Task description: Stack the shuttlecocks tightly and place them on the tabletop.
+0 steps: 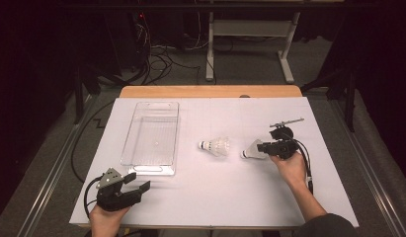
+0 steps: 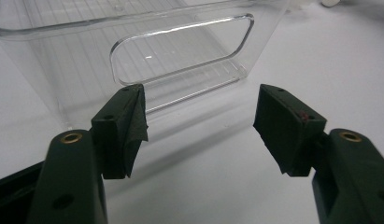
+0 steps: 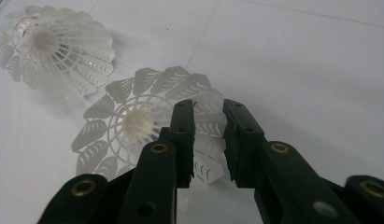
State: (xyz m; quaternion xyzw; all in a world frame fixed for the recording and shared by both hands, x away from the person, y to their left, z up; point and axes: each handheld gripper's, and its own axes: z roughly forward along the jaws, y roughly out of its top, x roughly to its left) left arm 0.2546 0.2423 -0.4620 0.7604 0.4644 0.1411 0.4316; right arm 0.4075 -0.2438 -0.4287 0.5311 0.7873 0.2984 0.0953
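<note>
Two white plastic shuttlecocks lie on the white mat. My right gripper [image 1: 260, 146] [image 3: 208, 112] is shut on the skirt edge of the nearer shuttlecock [image 1: 250, 151] [image 3: 133, 123], which rests on the mat with its cork pointing away. The other shuttlecock [image 1: 215, 146] [image 3: 54, 46] lies free, a little to the left. A clear plastic bin [image 1: 156, 104] [image 2: 63, 65] stands empty at the left. My left gripper [image 1: 140, 180] [image 2: 201, 123] is open just in front of the bin's near end wall, with nothing between its jaws.
The white mat [image 1: 215, 197] covers most of the table; a strip of wooden tabletop [image 1: 210, 92] shows at the far edge. Cables [image 1: 156, 59] and the legs of a desk frame [image 1: 250, 54] are on the floor beyond.
</note>
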